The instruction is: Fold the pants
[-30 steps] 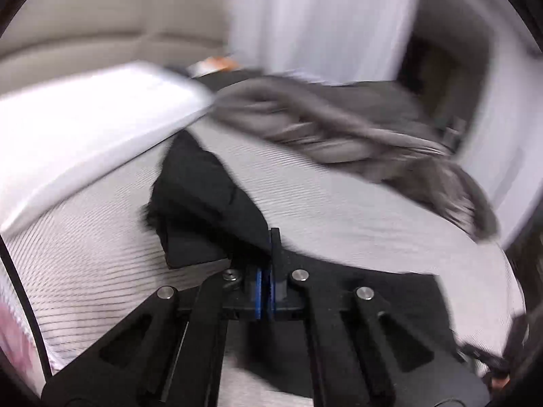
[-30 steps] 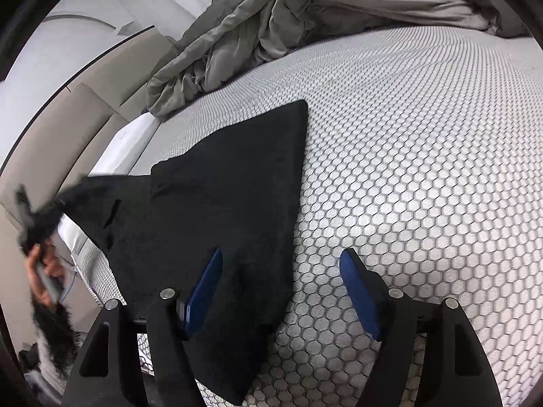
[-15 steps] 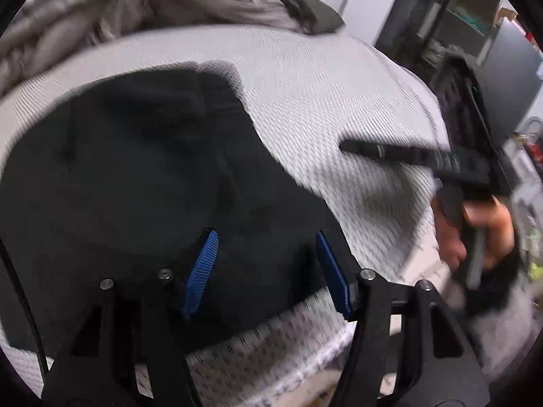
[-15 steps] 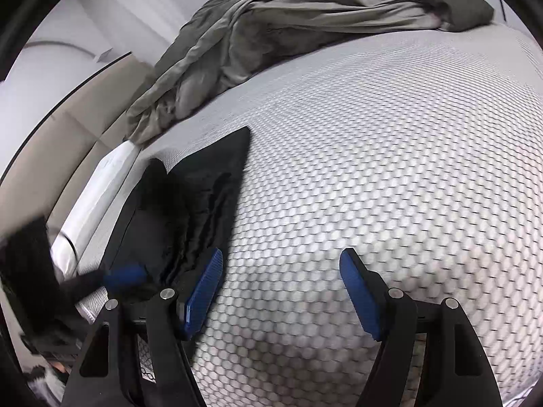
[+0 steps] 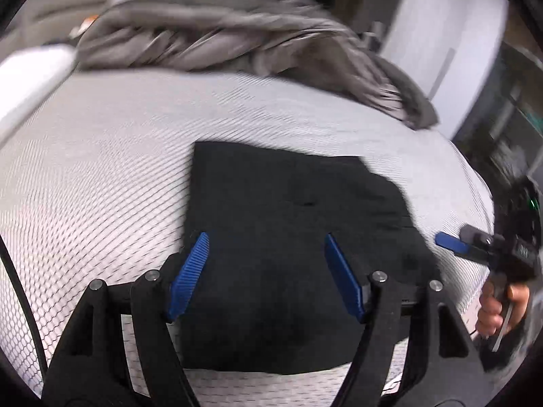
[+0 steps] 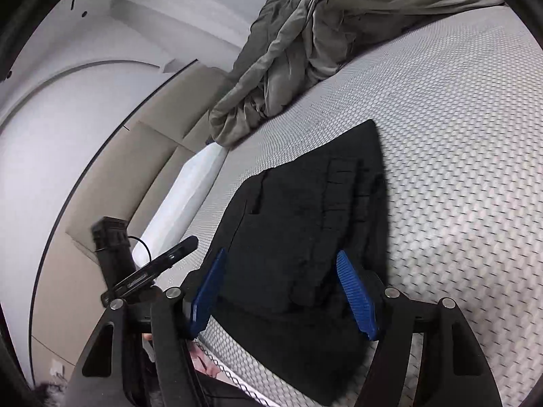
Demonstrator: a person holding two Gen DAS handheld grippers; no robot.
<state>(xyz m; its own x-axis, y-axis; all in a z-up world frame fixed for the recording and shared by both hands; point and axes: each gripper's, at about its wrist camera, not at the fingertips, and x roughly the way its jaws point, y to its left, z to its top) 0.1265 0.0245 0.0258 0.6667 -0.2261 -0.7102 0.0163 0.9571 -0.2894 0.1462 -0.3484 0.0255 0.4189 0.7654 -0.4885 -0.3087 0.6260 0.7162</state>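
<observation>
folded black pants [image 5: 292, 237] flat on mesh mattress [image 5: 101, 169]
left gripper [image 5: 268, 271] just opening, released, pants beyond fingertips; right gripper [image 6: 288, 291] parted too, gripping nothing, pants past pads; grey blanket [image 6: 339, 34] far beyond

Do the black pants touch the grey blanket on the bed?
Apart. The left wrist view shows a wide strip of bare mattress between the black pants and the grey blanket.

We count one pair of black pants [image 5: 292, 237], one crumpled grey blanket [image 5: 244, 37] at the far side, one white pillow [image 6: 183, 203] at the left, two grippers, each with two blue pads [image 5: 188, 276].
</observation>
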